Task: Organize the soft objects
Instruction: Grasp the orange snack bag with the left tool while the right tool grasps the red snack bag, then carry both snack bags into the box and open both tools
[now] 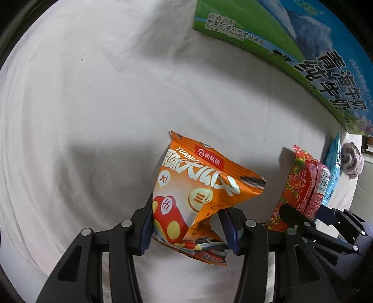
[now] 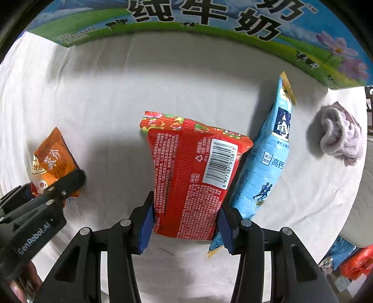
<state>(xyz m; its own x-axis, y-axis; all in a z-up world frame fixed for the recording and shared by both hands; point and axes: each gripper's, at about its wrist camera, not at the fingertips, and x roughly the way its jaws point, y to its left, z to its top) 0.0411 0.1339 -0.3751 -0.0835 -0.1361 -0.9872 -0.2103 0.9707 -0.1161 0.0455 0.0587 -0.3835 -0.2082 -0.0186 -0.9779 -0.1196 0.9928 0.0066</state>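
My left gripper (image 1: 190,229) is shut on an orange snack bag (image 1: 200,191) and holds it over the white cloth; the bag also shows in the right wrist view (image 2: 54,158). My right gripper (image 2: 186,221) is shut on a red packet (image 2: 193,172) with a barcode, held upright; it shows at the right of the left wrist view (image 1: 303,184). A light blue pouch (image 2: 268,163) leans against the red packet's right side. A crumpled lilac cloth (image 2: 340,137) lies further right.
A large green and blue milk carton box (image 2: 209,21) stands along the far edge of the white sheet (image 2: 105,93); it also shows in the left wrist view (image 1: 291,46). The sheet's edge falls off at the right, with blue and red items (image 2: 349,261) below.
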